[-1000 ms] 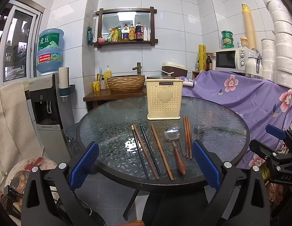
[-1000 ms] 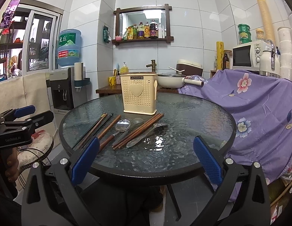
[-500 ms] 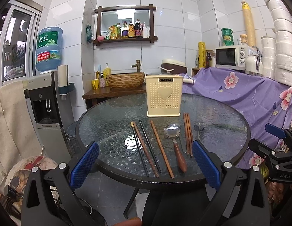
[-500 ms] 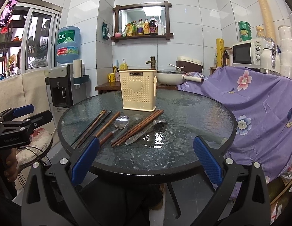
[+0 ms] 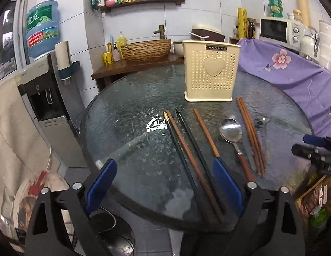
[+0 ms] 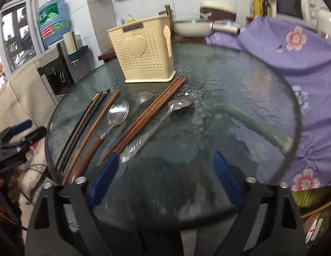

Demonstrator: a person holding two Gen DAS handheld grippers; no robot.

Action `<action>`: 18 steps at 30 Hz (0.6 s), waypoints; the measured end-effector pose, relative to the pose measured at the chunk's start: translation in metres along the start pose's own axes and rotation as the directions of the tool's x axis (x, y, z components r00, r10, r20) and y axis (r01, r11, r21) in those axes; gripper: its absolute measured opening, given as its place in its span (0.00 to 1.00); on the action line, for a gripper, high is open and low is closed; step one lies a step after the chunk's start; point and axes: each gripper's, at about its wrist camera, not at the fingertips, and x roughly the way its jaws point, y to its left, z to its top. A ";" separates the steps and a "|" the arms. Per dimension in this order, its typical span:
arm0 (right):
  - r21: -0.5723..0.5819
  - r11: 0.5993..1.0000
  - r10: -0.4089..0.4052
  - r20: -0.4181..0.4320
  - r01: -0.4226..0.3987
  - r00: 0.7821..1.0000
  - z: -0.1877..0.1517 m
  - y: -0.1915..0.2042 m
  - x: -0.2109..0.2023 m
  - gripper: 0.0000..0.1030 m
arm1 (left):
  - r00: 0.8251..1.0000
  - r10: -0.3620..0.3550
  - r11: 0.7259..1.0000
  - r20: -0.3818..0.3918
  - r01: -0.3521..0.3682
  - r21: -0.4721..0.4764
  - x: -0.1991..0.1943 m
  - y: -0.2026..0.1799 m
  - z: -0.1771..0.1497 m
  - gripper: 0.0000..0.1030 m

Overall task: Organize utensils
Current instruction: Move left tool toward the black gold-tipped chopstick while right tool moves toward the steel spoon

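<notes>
A cream perforated utensil holder [image 5: 211,72] [image 6: 142,51] stands on the round glass table [image 5: 127,128] [image 6: 240,85]. In front of it lie black chopsticks [image 5: 182,145], a single brown chopstick [image 5: 206,132], a wooden-handled metal spoon [image 5: 231,128] [image 6: 118,112], a brown chopstick bundle [image 5: 250,136] [image 6: 150,115] and a clear spoon [image 6: 165,115]. My left gripper [image 5: 163,183] hovers over the table's near edge with its jaws closing. The chopsticks' near ends lie below its gap, untouched. My right gripper [image 6: 165,179] is also closing, over bare glass, with the bundle's ends beside its left finger [image 6: 103,179].
A water dispenser [image 5: 43,98] stands left of the table. A purple flowered cloth [image 5: 293,74] covers the right side, with a microwave [image 5: 276,29] behind it. A woven basin [image 5: 146,50] sits on the wooden counter behind the table. A pot [image 6: 193,28] sits there too.
Both grippers have come forward over the table and tipped downward, so the utensils look nearer. The blue pads of each gripper stand closer together than before.
</notes>
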 end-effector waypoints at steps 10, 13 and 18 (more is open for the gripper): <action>-0.060 0.994 -0.093 -0.065 0.089 0.994 0.050 0.009 0.045 0.72 | 0.988 -0.073 0.996 -0.132 0.067 -0.056 0.056 0.020 0.029 0.61; -0.065 0.993 -0.102 -0.083 0.096 0.991 0.056 0.011 0.056 0.70 | 0.984 -0.091 0.995 -0.152 0.085 -0.042 0.065 0.017 0.030 0.57; -0.050 0.993 -0.111 -0.114 0.106 0.987 0.055 0.007 0.072 0.64 | 0.980 -0.102 0.995 -0.173 0.097 -0.038 0.075 0.017 0.030 0.55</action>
